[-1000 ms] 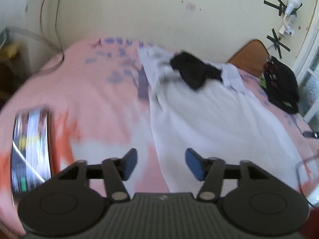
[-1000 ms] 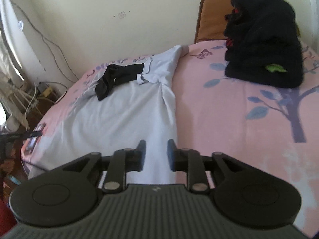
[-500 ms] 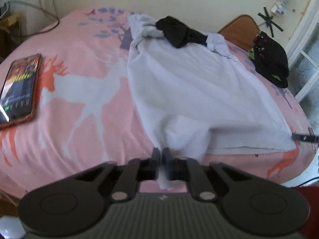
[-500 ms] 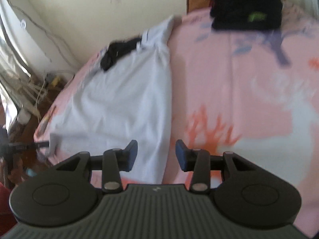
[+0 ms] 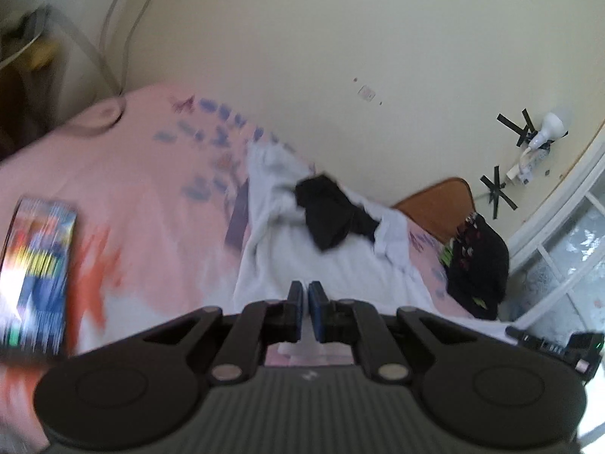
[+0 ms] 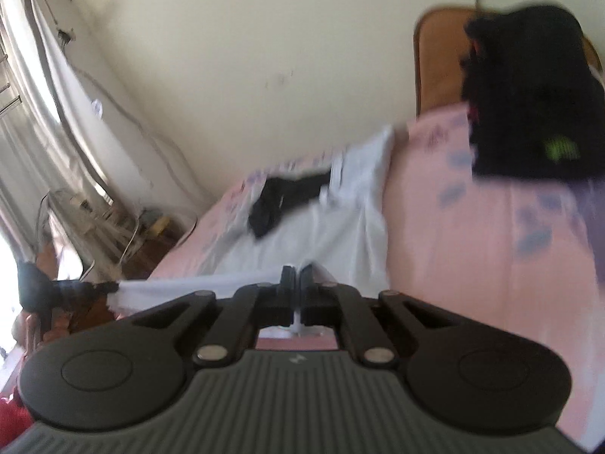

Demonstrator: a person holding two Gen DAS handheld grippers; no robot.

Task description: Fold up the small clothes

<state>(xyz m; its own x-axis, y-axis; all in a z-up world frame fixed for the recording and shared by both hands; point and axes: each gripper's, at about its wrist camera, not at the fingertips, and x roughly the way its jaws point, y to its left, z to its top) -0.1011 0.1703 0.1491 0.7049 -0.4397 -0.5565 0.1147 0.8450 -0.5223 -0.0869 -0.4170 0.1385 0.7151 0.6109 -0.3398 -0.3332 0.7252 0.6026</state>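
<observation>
Fingers of the left hand-held gripper [image 5: 304, 310] are pressed nearly together, pinching the near hem of the pale shirt [image 5: 340, 265], a strip of white cloth showing in the narrow gap and below the pads. To its left on the pink bed [image 5: 132, 174] lies a phone [image 5: 36, 276] with a lit, colourful screen, badly blurred, well apart from the shirt. The shirt spreads away from the gripper toward the wall, and a small black garment [image 5: 332, 221] lies across its far, collar end. Farther right, a dark folded pile [image 5: 476, 265] sits near the brown headboard [image 5: 435, 204] and the window frame. The right hand-held gripper [image 6: 297, 295] is likewise clamped on the shirt [image 6: 332, 227], with white fabric caught between its pads and hanging just beneath them. Only the right wrist view shows the hem stretched taut leftward from these pads to the tip of the other gripper at the frame's left edge, with cables and clutter on the floor beyond the bed edge [image 6: 472, 246]. Here the dark pile [image 6: 529, 106] looms large at upper right, clear of the shirt. Only the left wrist view shows the phone.
</observation>
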